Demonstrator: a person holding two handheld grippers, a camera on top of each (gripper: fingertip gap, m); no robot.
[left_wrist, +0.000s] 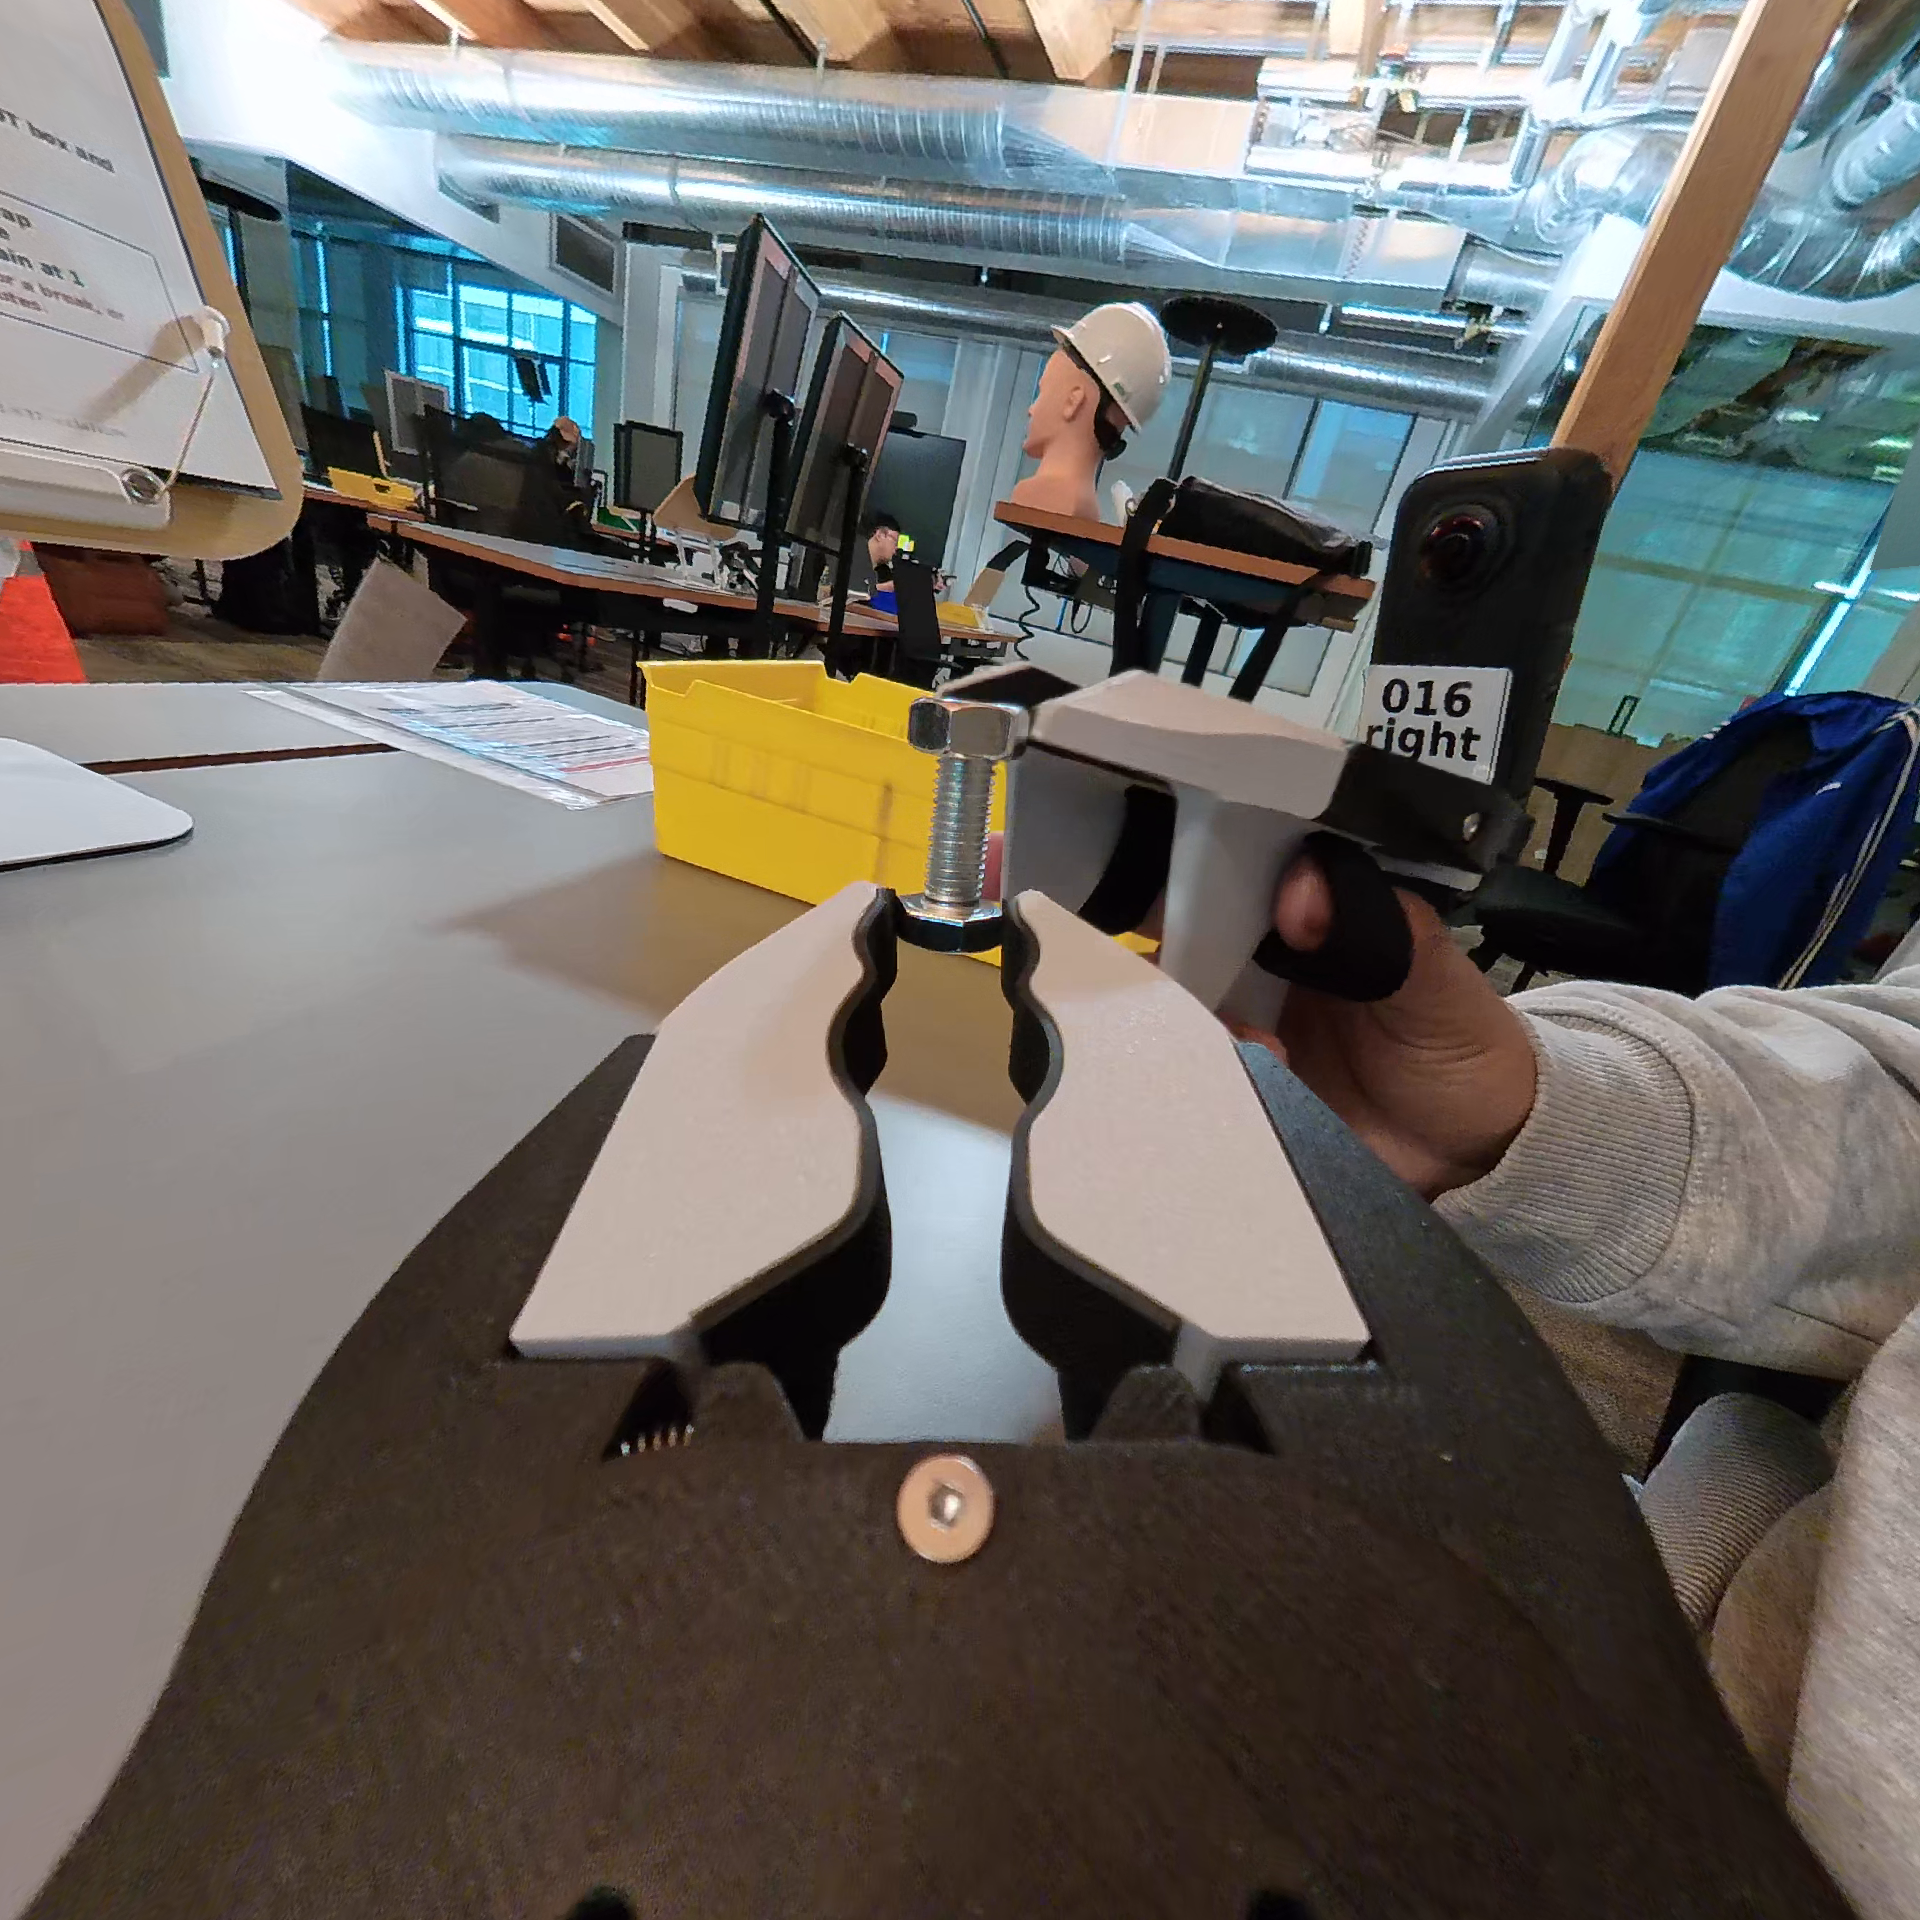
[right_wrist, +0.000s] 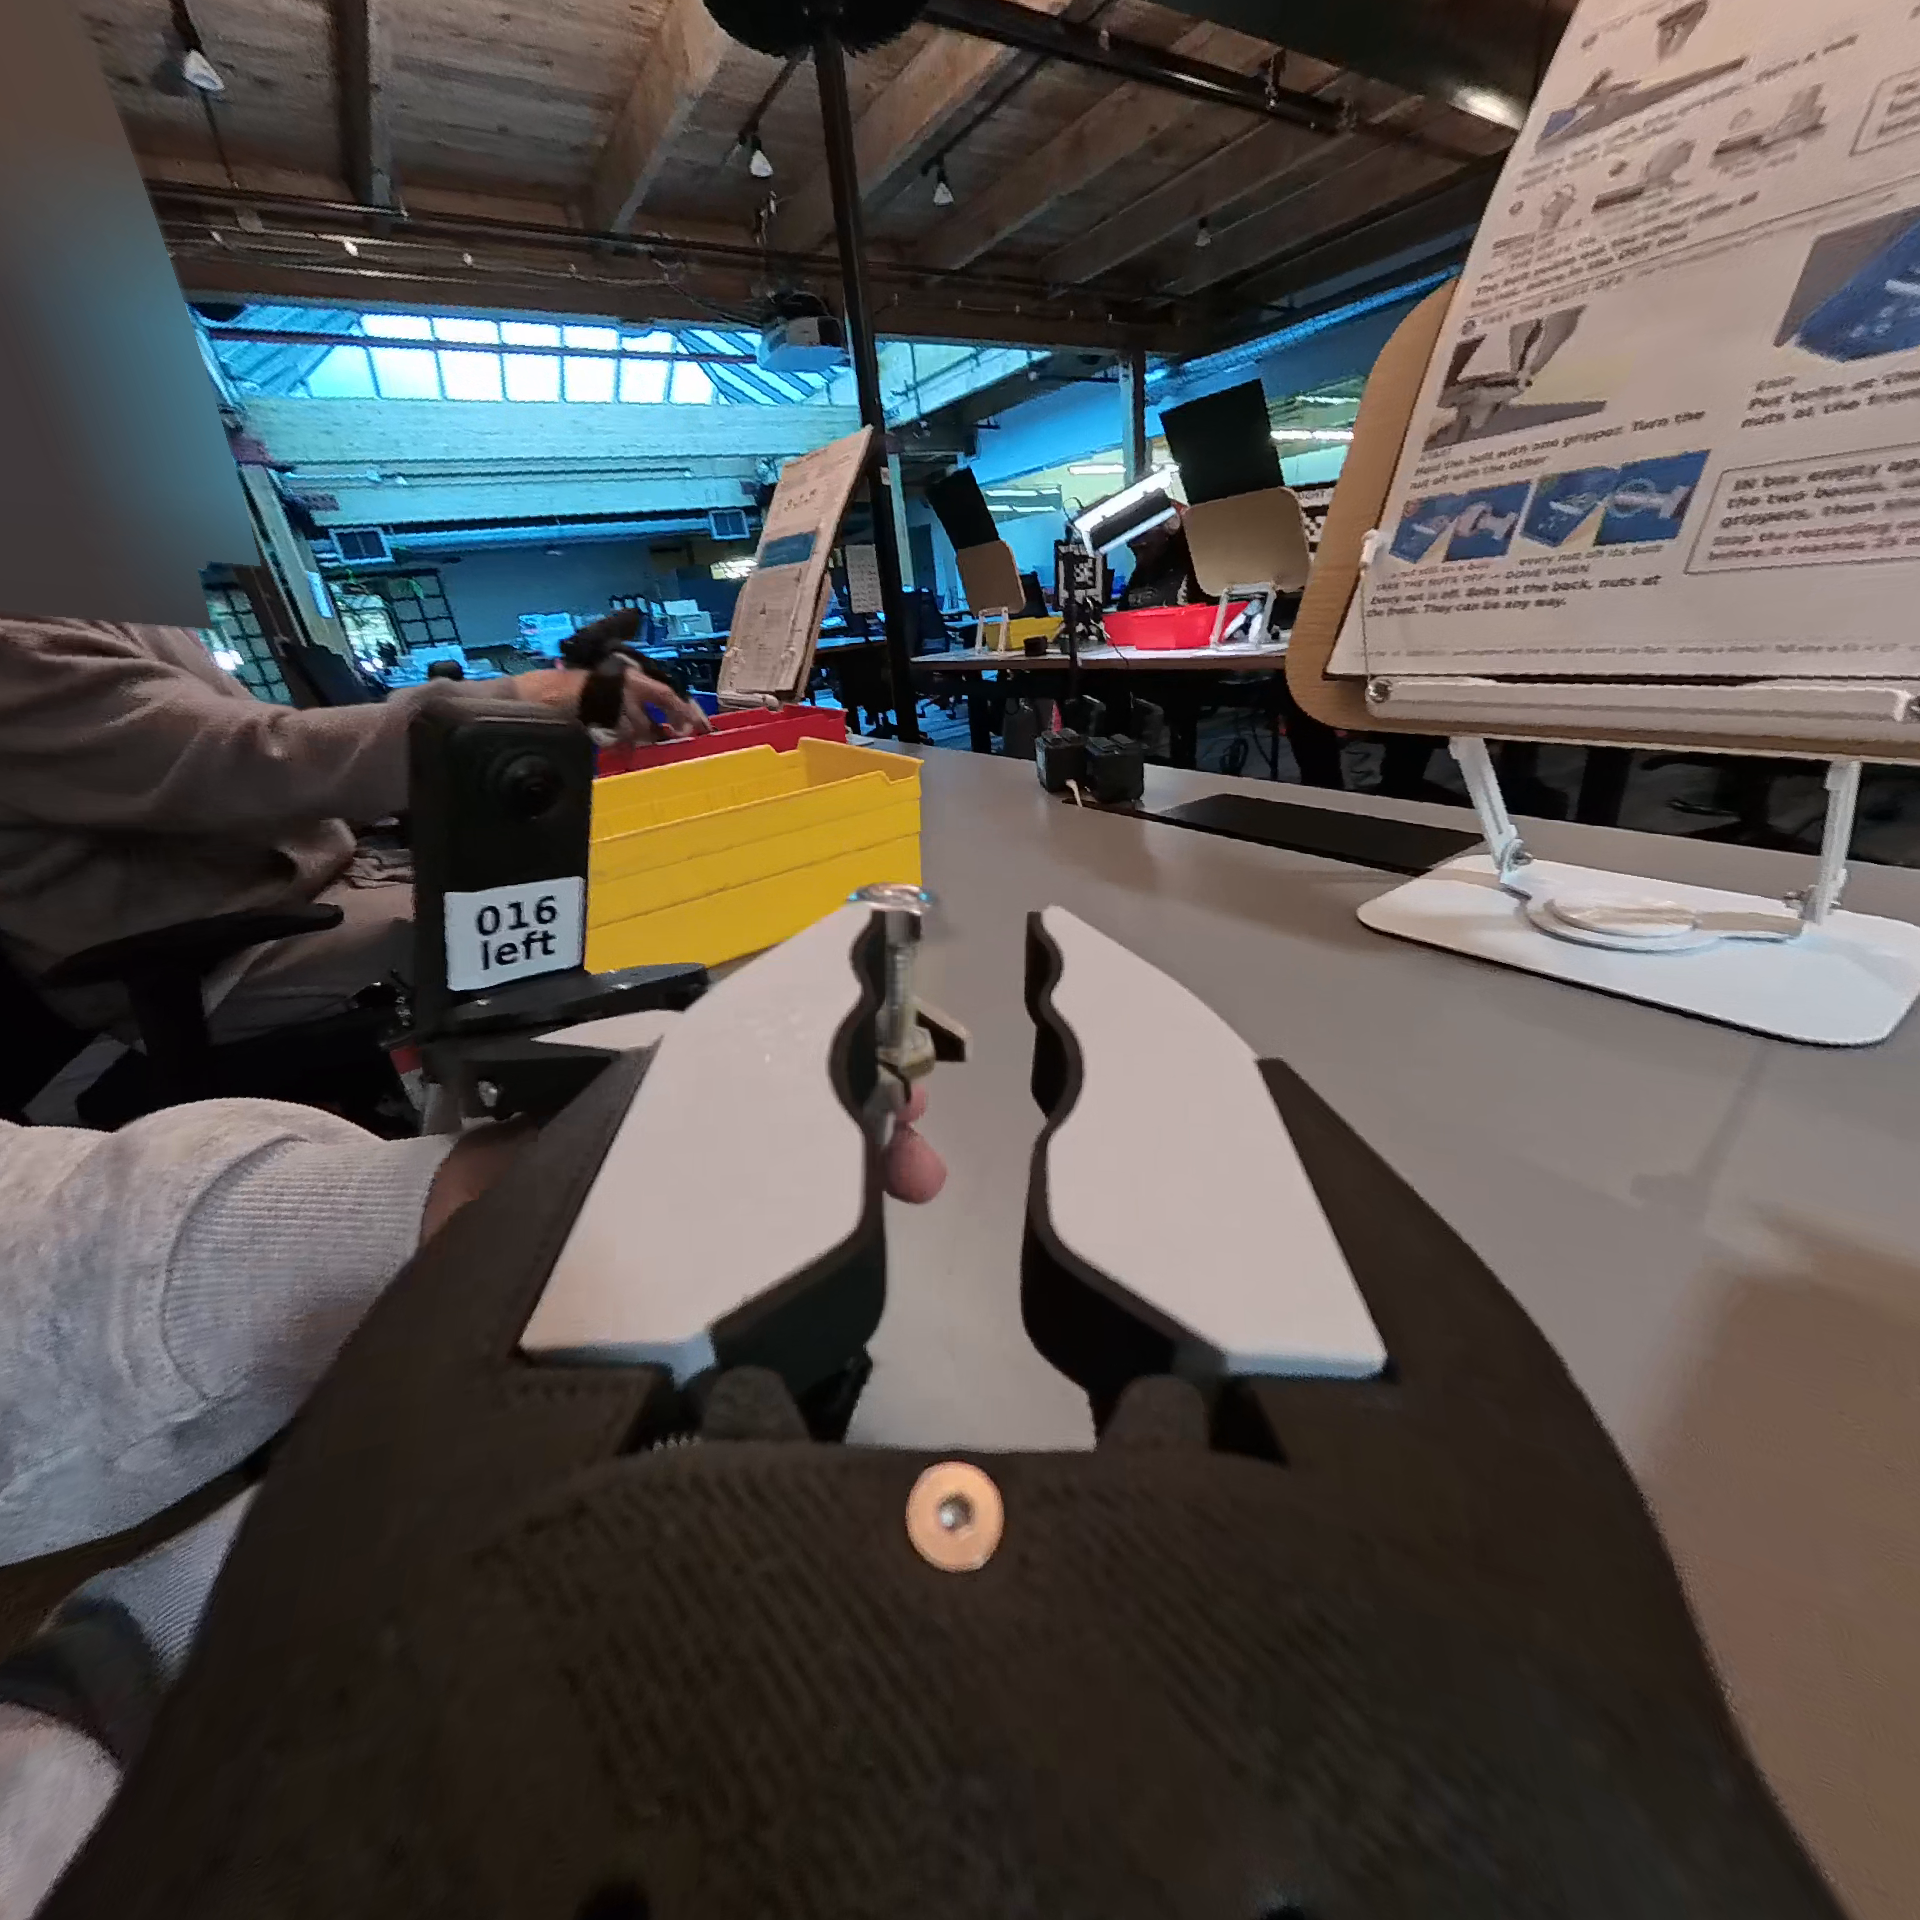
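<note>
My left gripper (left_wrist: 948, 914) is shut on a dark hex nut (left_wrist: 948, 930) at the lower end of a silver bolt (left_wrist: 958, 831), which stands upright above the grey table (left_wrist: 312, 987). My right gripper (right_wrist: 948, 920) is open. The bolt (right_wrist: 896, 987) sits in its gap close to the left finger, with the head level with the fingertips. In the left wrist view one grey finger (left_wrist: 1184, 738) of the right gripper lies beside the bolt's hex head (left_wrist: 961, 727). A person's hand (left_wrist: 1392, 1049) in a grey sleeve holds the right gripper.
A yellow bin (left_wrist: 769, 769) stands just behind the bolt and also shows in the right wrist view (right_wrist: 748, 842), with a red bin (right_wrist: 717, 732) behind it and another person's hand (right_wrist: 623, 691) over that. A document stand (right_wrist: 1621, 935) is on the table to the right. Only a small space, under 4 cm, lies between the two pairs of fingers.
</note>
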